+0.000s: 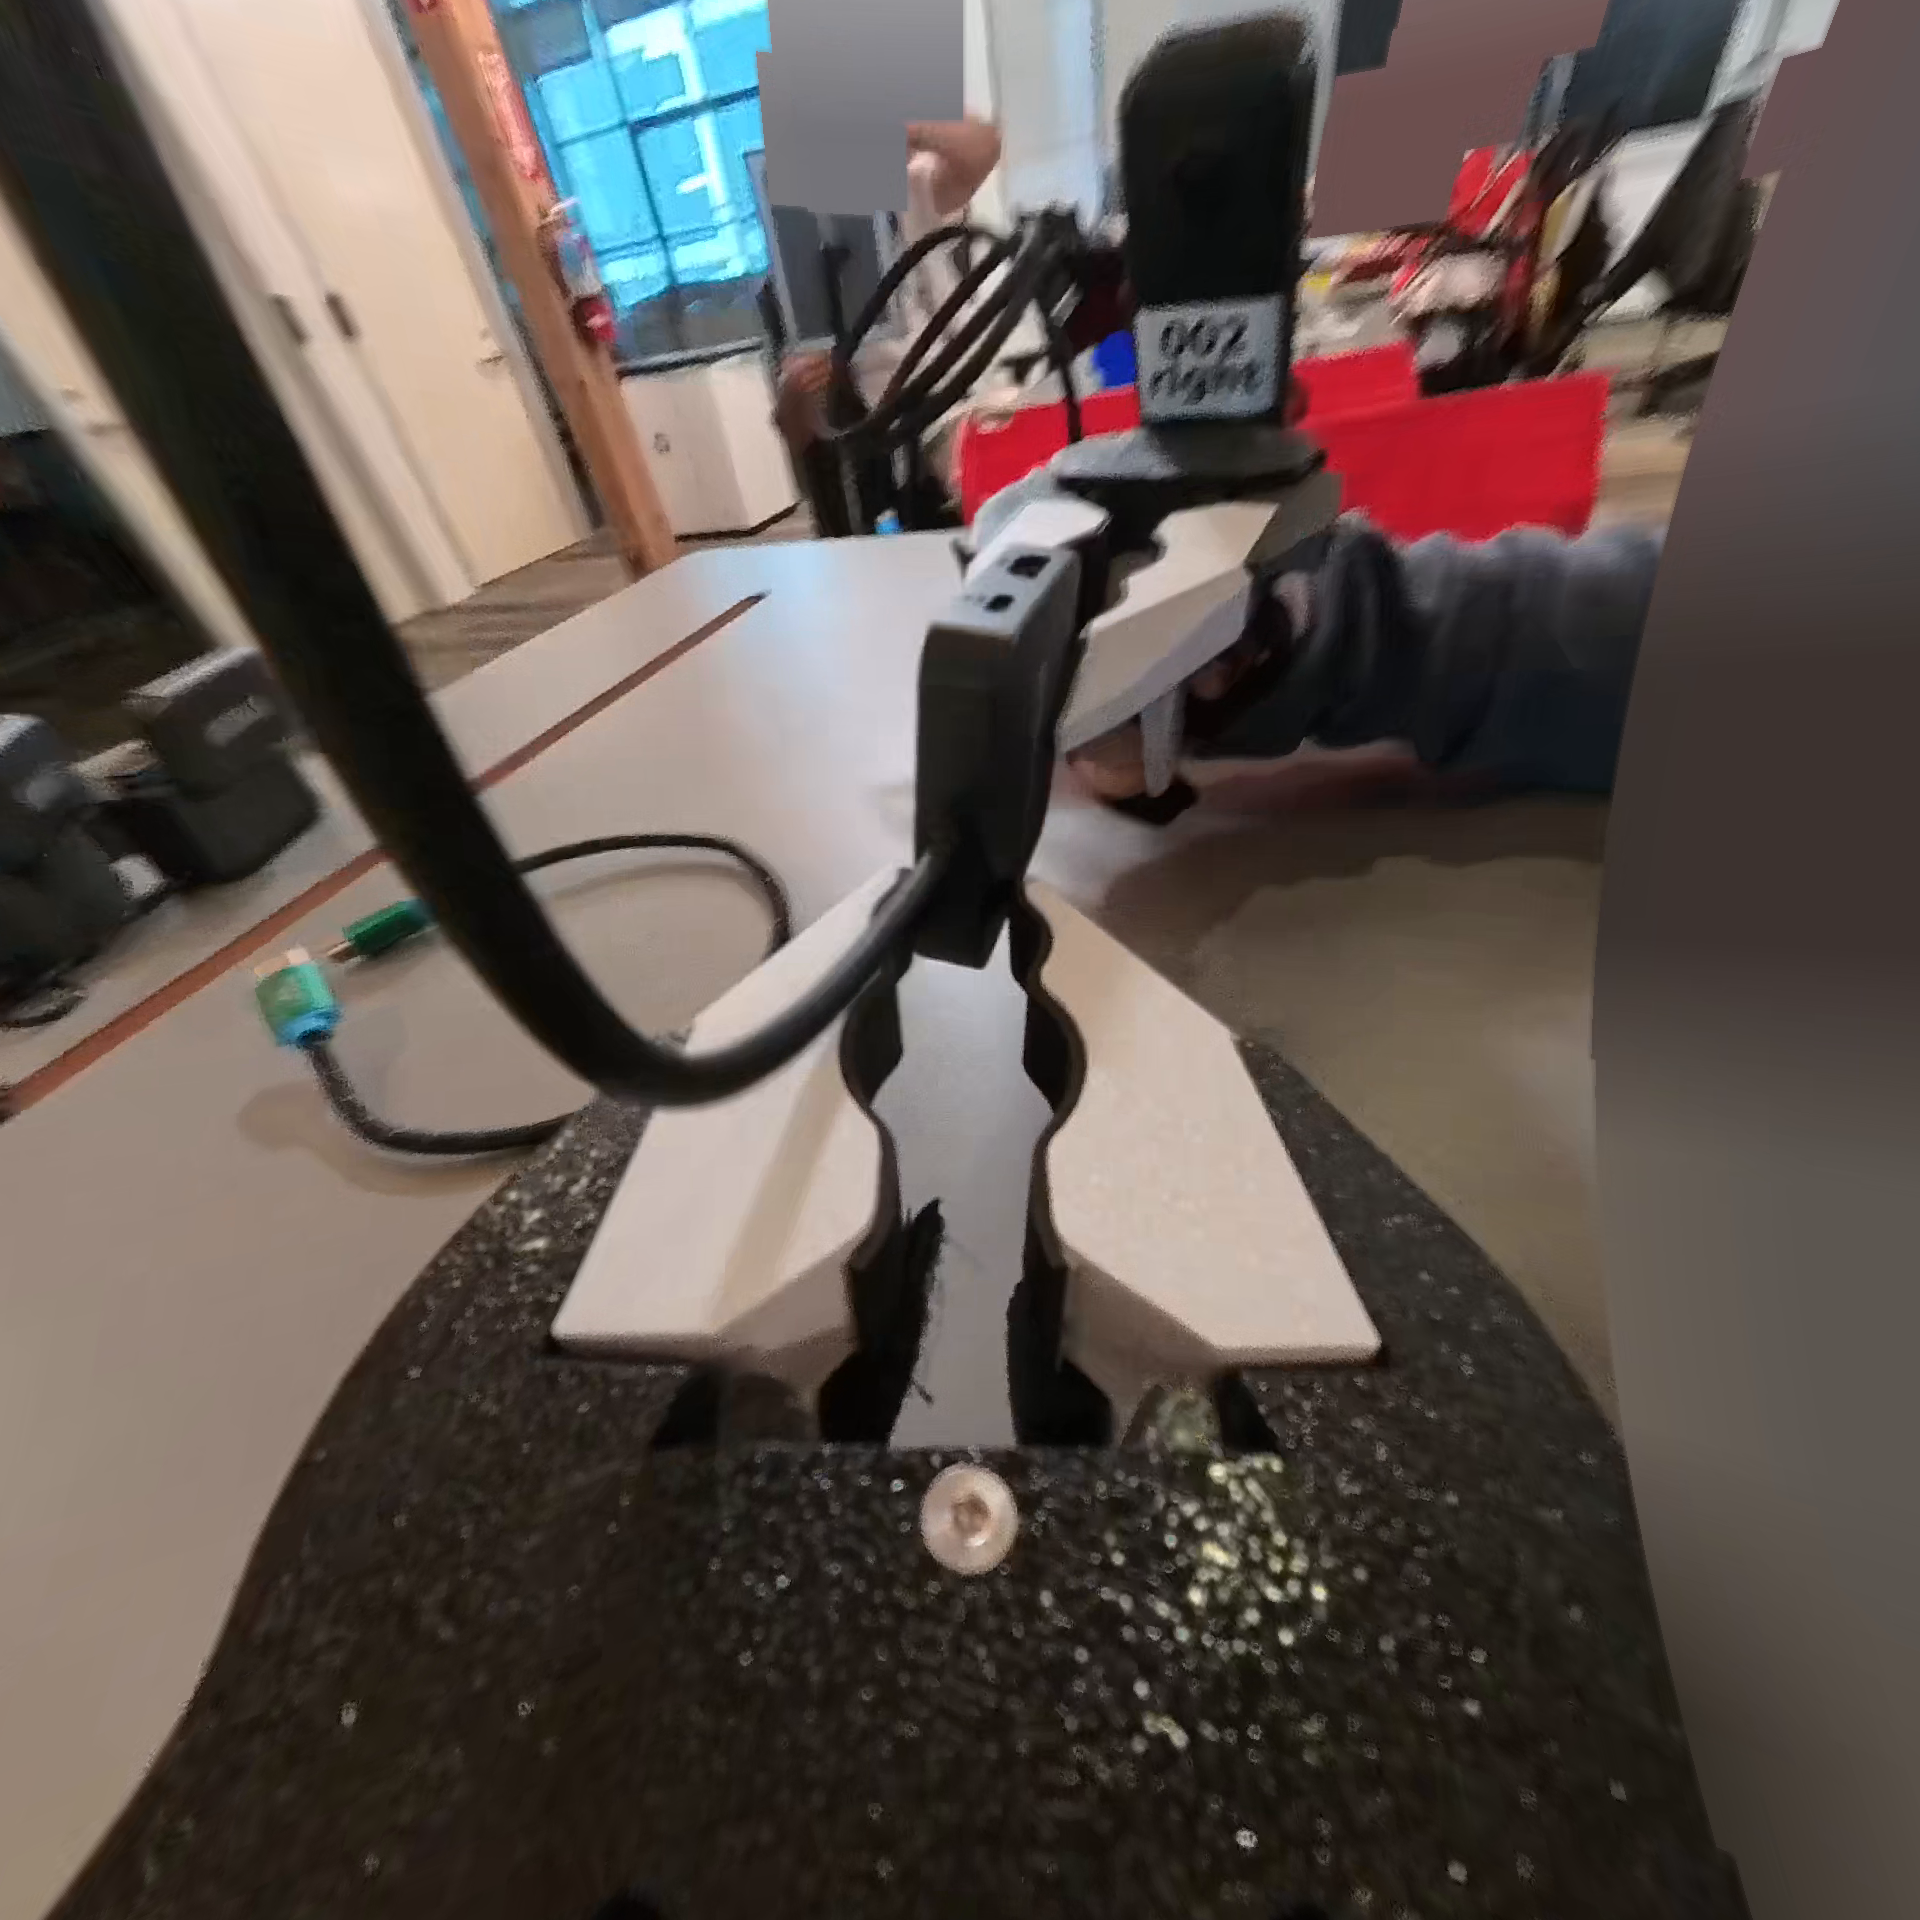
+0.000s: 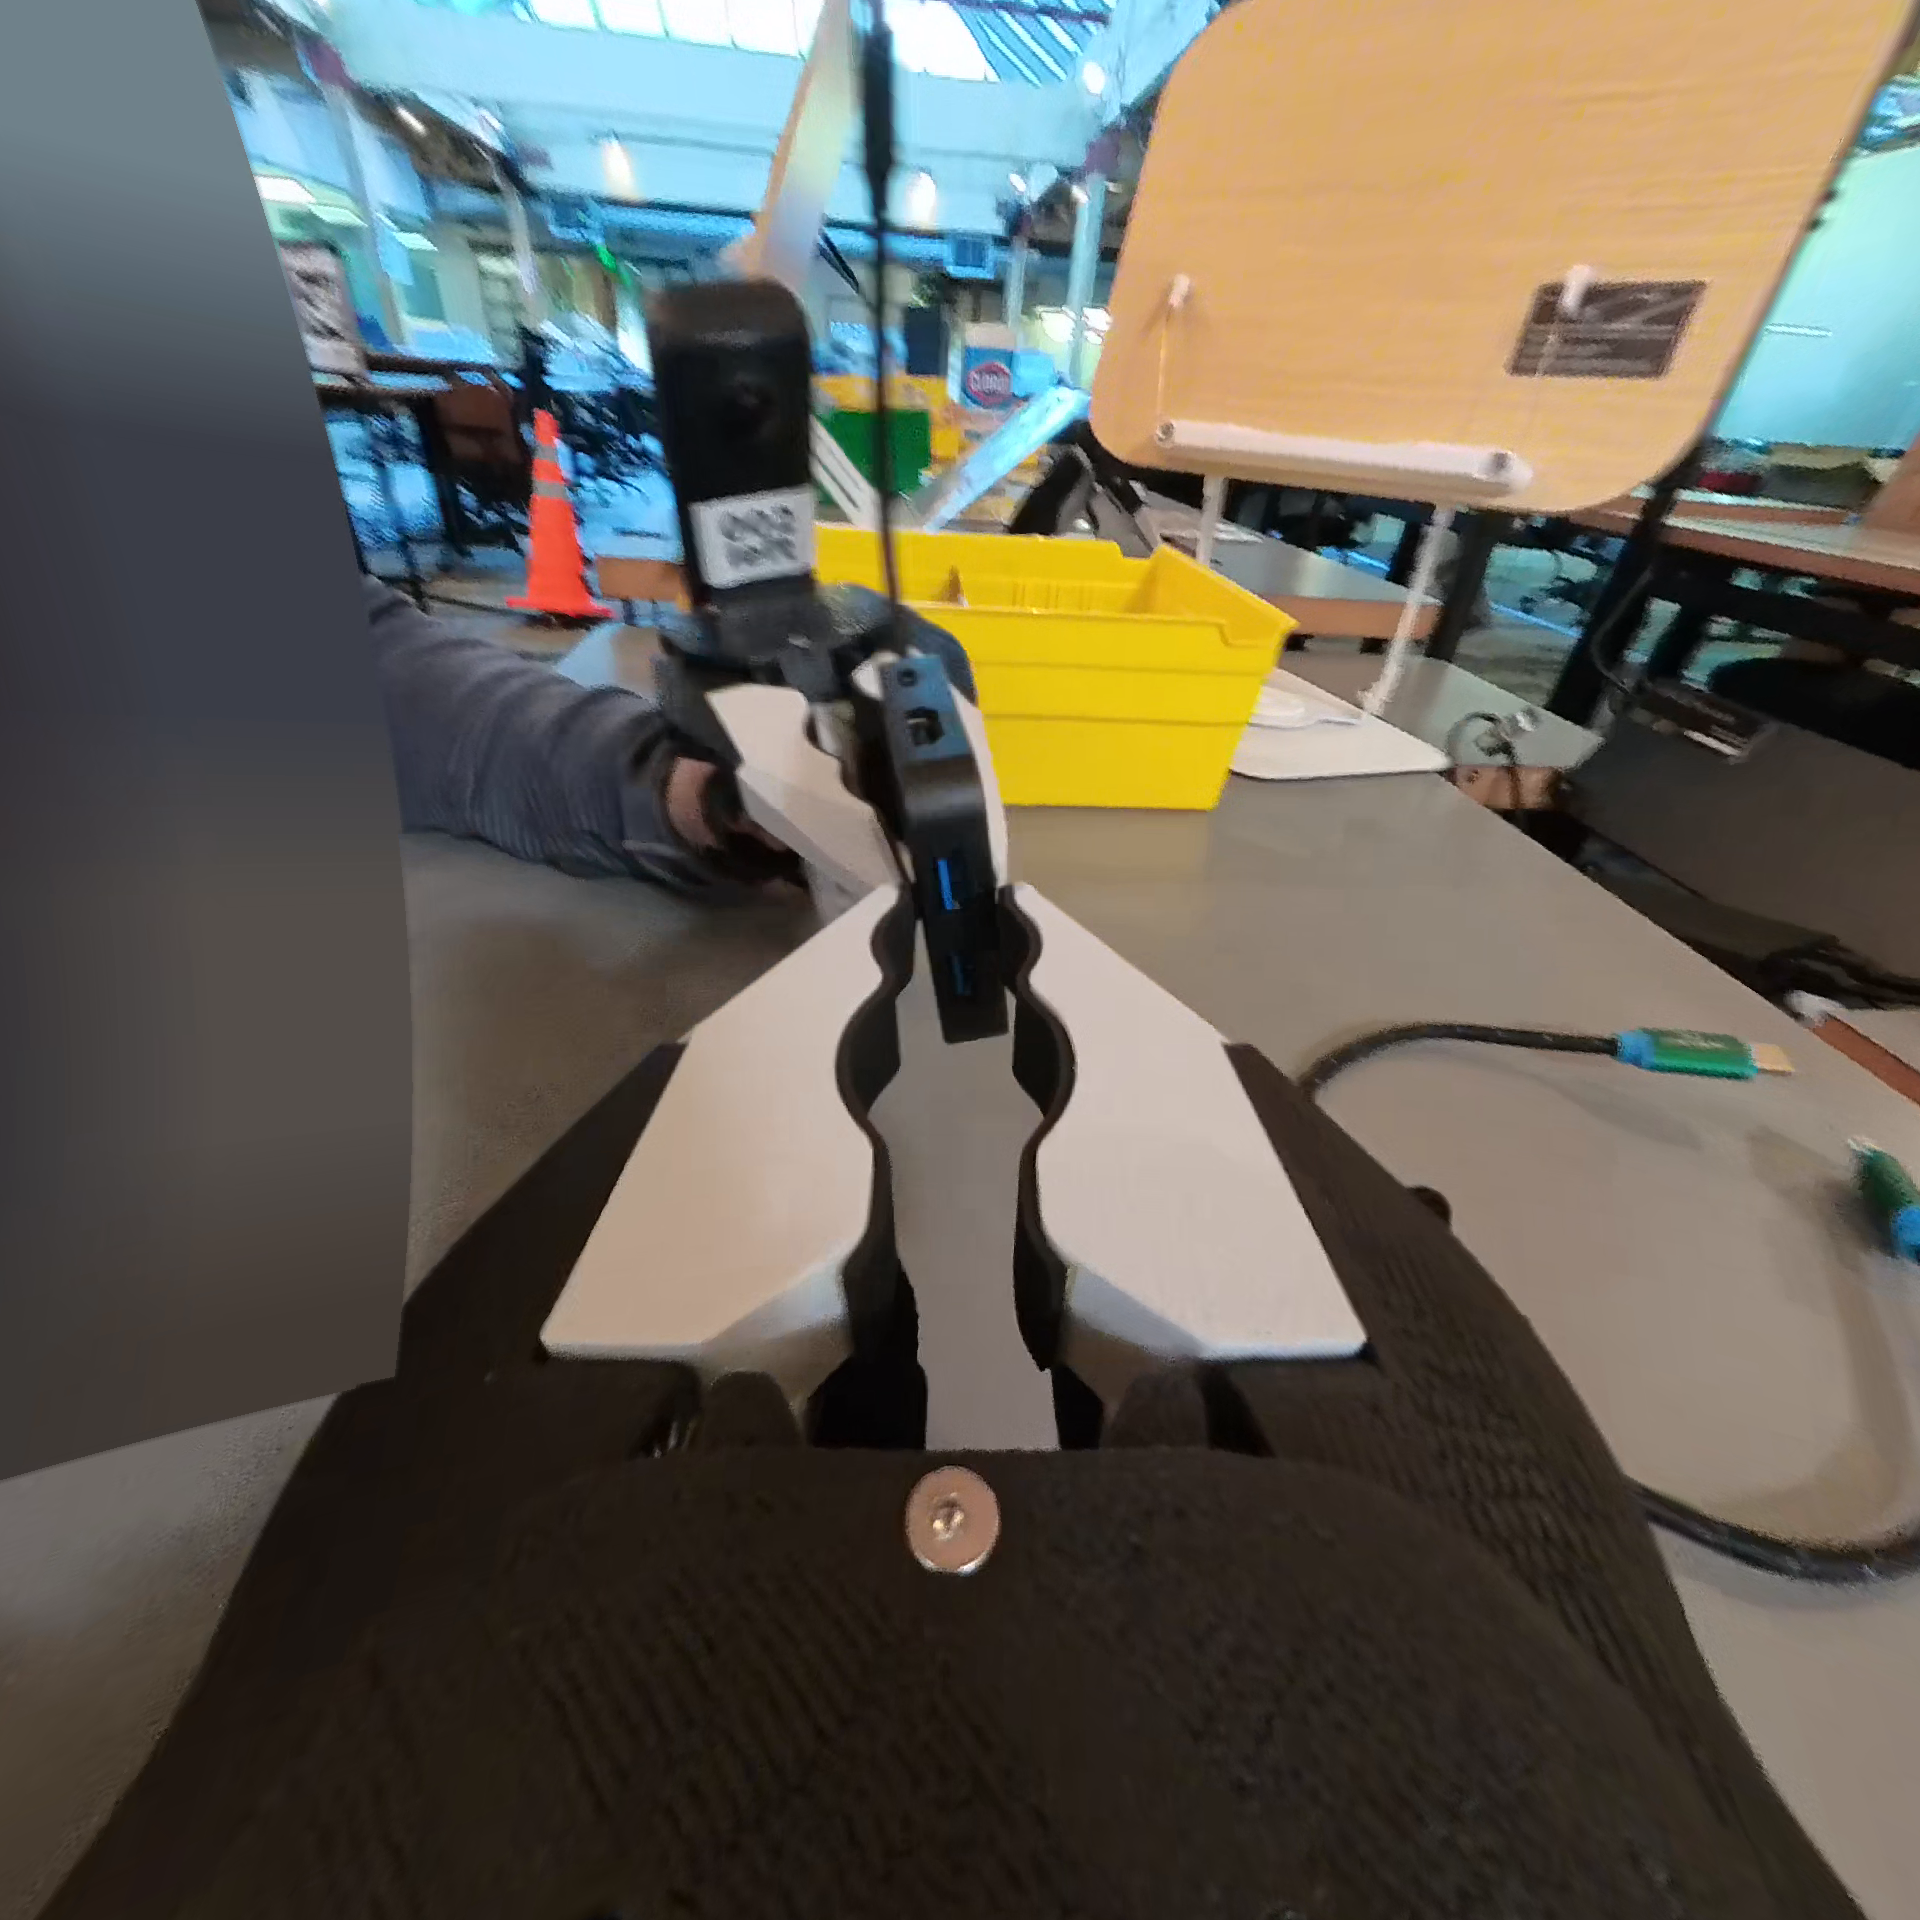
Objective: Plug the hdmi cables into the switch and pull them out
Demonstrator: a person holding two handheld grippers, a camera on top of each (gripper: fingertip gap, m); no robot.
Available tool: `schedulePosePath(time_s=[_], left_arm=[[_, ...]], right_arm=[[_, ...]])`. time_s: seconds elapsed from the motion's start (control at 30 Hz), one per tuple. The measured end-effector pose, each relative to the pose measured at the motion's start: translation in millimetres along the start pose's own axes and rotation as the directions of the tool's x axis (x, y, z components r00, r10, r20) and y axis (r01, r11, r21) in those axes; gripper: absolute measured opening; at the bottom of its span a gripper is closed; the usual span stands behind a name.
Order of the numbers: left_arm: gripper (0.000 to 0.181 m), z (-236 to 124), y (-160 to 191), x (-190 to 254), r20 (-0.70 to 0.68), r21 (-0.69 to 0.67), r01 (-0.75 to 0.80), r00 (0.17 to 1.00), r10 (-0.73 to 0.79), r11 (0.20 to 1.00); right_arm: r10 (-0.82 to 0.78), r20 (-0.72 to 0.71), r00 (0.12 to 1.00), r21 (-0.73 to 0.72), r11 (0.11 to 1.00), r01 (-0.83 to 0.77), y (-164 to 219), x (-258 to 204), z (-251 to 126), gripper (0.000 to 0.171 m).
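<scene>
A black HDMI switch is held on edge above the grey table, between both grippers. My left gripper is shut on its near end, where a black cable leaves it and loops up to the left. My right gripper is shut on the opposite end of the switch, whose blue ports face the right wrist view. Two HDMI cables with green plugs lie loose on the table, unplugged. They also show in the right wrist view.
A yellow bin stands on the table behind the grippers, with a tilted wooden board on a stand beside it. Red bins sit beyond the table. An orange cone stands on the floor. A person's sleeved arms hold both grippers. The grippers are tip to tip, or close to it.
</scene>
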State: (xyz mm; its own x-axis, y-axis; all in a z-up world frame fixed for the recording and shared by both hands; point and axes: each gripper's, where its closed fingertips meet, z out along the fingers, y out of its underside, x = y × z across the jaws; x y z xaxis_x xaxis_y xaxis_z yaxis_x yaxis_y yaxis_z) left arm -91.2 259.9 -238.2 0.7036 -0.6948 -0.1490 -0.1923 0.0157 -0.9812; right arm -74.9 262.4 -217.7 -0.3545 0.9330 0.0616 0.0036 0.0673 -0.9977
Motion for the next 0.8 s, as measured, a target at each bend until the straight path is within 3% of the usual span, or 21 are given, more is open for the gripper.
schedulePosePath(time_s=[0.13,0.2,0.27,0.4,0.5,0.57,0.63,0.8], left_arm=[[0.011,-1.3,18.4,-18.7,0.16,-0.196,-0.228,0.952,0.261,0.954],[0.011,-3.1,26.6,-24.4,0.179,-0.287,-0.332,0.903,0.391,0.898],[0.011,-3.2,32.5,-25.7,0.175,-0.342,-0.383,0.871,0.459,0.858],[0.011,-1.6,39.9,-22.7,0.137,-0.403,-0.469,0.818,0.559,0.786],[0.012,0.4,45.3,-17.2,0.096,-0.422,-0.531,0.78,0.619,0.735],[0.013,1.7,45.5,-13.7,0.087,-0.4,-0.54,0.782,0.617,0.74],[0.017,2.9,39.0,-10.3,0.101,-0.337,-0.495,0.827,0.553,0.801],[0.042,0.9,20.3,-0.2,0.054,-0.139,-0.243,0.966,0.253,0.96]], right_arm=[[-0.051,-0.113,0.992,-0.051,0.998,0.045,8.4,16.1,-1.1,0.035],[-0.085,-0.123,0.989,-0.066,0.995,0.078,8.5,15.8,1.1,0.043],[-0.219,-0.157,0.963,-0.164,0.967,0.193,17.7,17.7,4.7,0.047],[-0.516,-0.116,0.849,-0.403,0.805,0.435,43.1,15.1,15.4,0.044],[-0.55,-0.095,0.83,-0.408,0.782,0.472,47.2,11.7,19.5,0.019],[-0.493,-0.077,0.867,-0.395,0.813,0.427,50.5,10.4,17.0,0.018],[-0.422,-0.075,0.903,-0.347,0.86,0.374,46.8,7.8,15.6,0.015],[-0.198,-0.054,0.979,-0.171,0.968,0.186,29.4,0.6,15.8,0.011]])
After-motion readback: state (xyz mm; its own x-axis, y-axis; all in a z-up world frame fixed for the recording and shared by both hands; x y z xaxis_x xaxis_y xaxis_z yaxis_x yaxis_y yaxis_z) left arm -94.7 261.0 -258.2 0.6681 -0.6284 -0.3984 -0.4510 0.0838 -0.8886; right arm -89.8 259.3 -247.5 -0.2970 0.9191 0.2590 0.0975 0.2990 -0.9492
